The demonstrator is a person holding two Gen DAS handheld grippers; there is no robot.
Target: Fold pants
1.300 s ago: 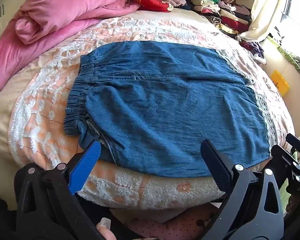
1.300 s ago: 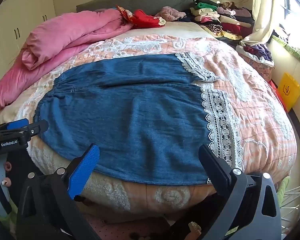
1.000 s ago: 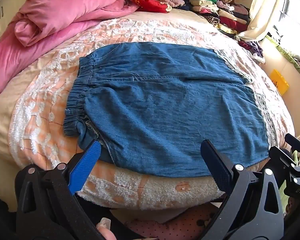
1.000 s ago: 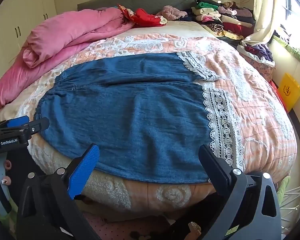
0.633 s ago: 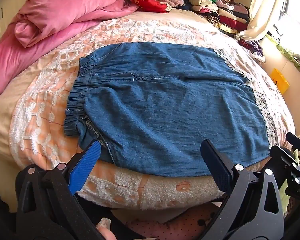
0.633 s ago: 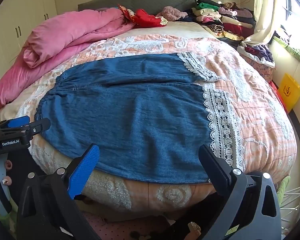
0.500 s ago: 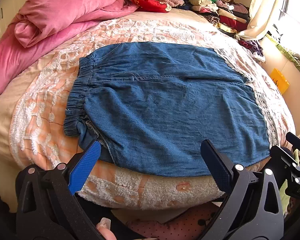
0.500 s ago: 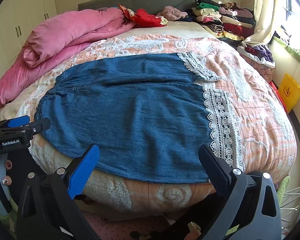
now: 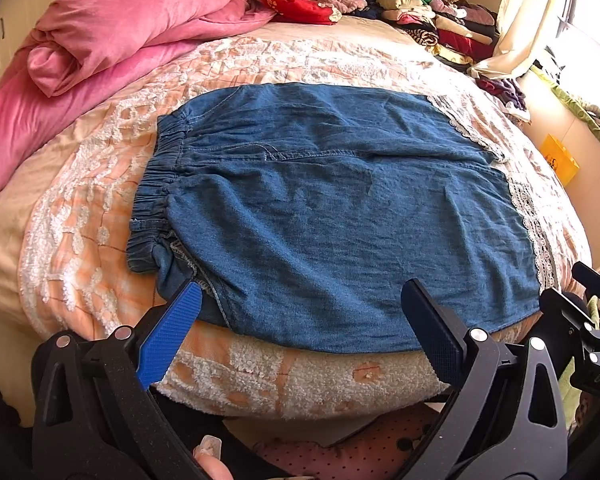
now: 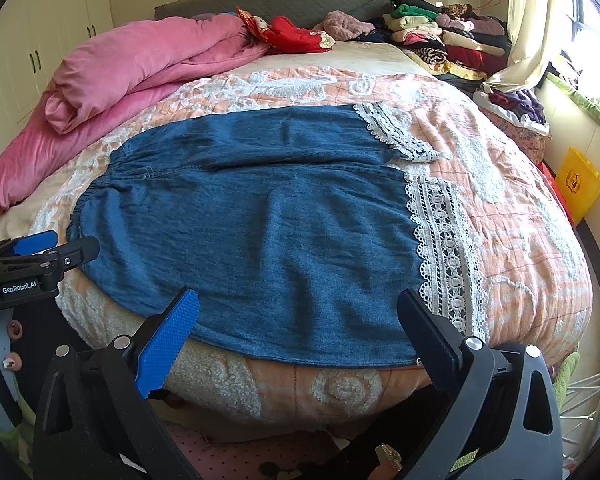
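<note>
Black "GenRobot.AI" left hand-held gripper (image 10: 40, 256)

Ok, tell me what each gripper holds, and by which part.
Nothing. Left gripper and right gripper are both open, short of the denim pants.

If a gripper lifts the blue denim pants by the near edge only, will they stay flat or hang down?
The pants would probably hang and drape: the thin denim follows the curve of the bedspread and shows soft wrinkles. The gathered elastic waistband looks thicker, so that end may pull down more. The lace hem seems delicate and could snag.
</note>
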